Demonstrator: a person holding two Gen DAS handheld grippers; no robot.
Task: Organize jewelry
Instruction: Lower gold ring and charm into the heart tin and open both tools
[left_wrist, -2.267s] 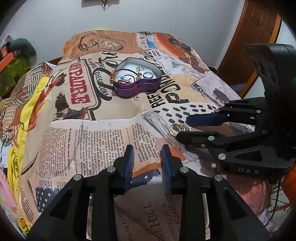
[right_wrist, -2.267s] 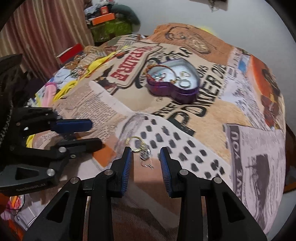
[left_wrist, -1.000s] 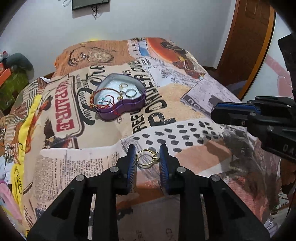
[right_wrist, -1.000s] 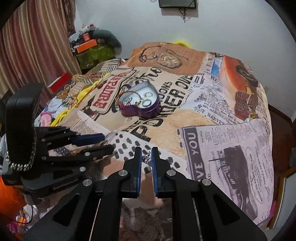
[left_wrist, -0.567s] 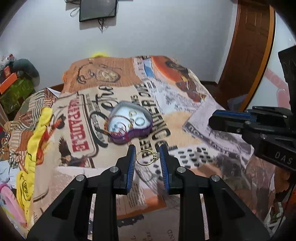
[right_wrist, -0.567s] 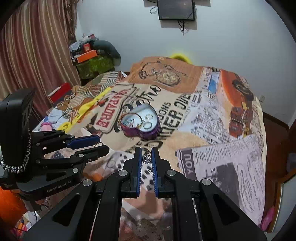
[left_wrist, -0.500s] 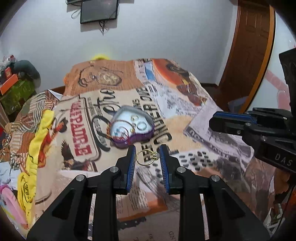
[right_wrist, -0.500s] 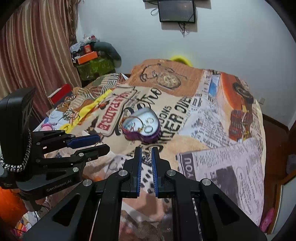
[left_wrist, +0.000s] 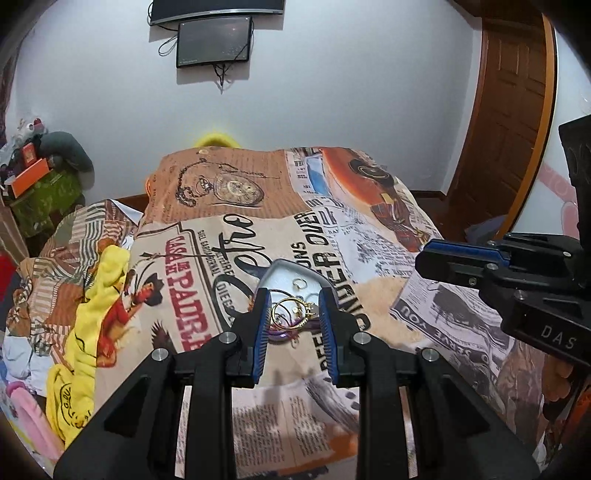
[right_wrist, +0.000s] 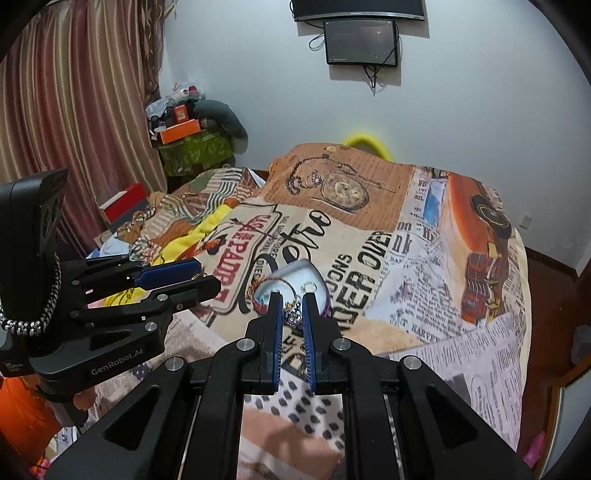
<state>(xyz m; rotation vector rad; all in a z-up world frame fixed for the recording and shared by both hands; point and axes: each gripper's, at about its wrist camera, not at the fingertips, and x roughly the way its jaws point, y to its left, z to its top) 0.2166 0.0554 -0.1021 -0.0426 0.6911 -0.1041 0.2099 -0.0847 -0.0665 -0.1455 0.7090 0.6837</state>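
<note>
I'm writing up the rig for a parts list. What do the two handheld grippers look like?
Both are matte black plastic with angular, cut-out linkage arms and silver screw heads. Each finger carries a ribbed blue pad. The left gripper has "GenRobot.AI" printed on its side and a beaded metal chain hanging at its body. The right gripper shows the white letters "DAS".

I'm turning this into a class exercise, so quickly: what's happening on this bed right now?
A person is sorting jewelry with two handheld grippers. The left gripper is shut on a gold ring, held by its edges between the blue pads. The right gripper is shut on a small silver sparkly piece, too small to identify. Both are held above the newspaper-print bedspread, lined up in view with the open purple heart-shaped tin, which already holds rings.
</note>
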